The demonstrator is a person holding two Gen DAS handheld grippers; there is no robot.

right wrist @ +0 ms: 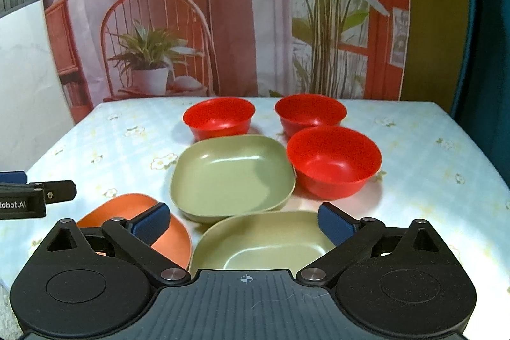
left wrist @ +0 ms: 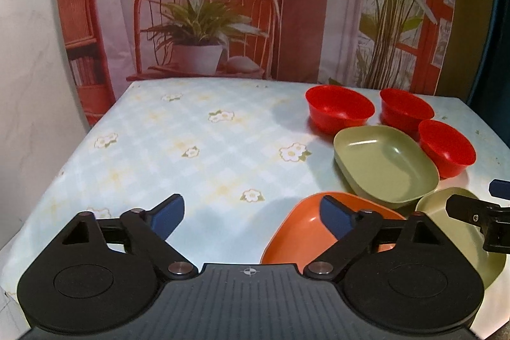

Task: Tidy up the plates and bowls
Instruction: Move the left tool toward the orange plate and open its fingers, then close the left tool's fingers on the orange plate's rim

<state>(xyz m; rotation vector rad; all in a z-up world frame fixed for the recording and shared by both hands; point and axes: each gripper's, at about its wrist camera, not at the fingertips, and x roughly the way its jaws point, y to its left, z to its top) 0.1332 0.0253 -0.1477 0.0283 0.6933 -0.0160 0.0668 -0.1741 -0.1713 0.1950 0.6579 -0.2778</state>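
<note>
Left gripper [left wrist: 251, 217] stood with jaws wide, holding nothing. Right pad hung over the near edge of the orange plate [left wrist: 302, 231], left pad over bare tablecloth [left wrist: 191, 133]. Likely lined up to grab that plate's rim.

Right gripper [right wrist: 245, 223] also stood wide and empty. Between its pads lay the near green plate [right wrist: 264, 241], close below, not touched as far as could be seen. Probably the first plate to lift.

Just past that plate sat the far green plate [right wrist: 232, 177]. Beside it, to the right, sat the big-looking red bowl [right wrist: 334, 161]. Farther back stood two more red bowls [right wrist: 220, 117], side by side, apart from each other.

Nothing stacked yet. Plates and bowls all spread out, mouths up, so easy to nest: plates with plates, bowls with bowls.
</note>
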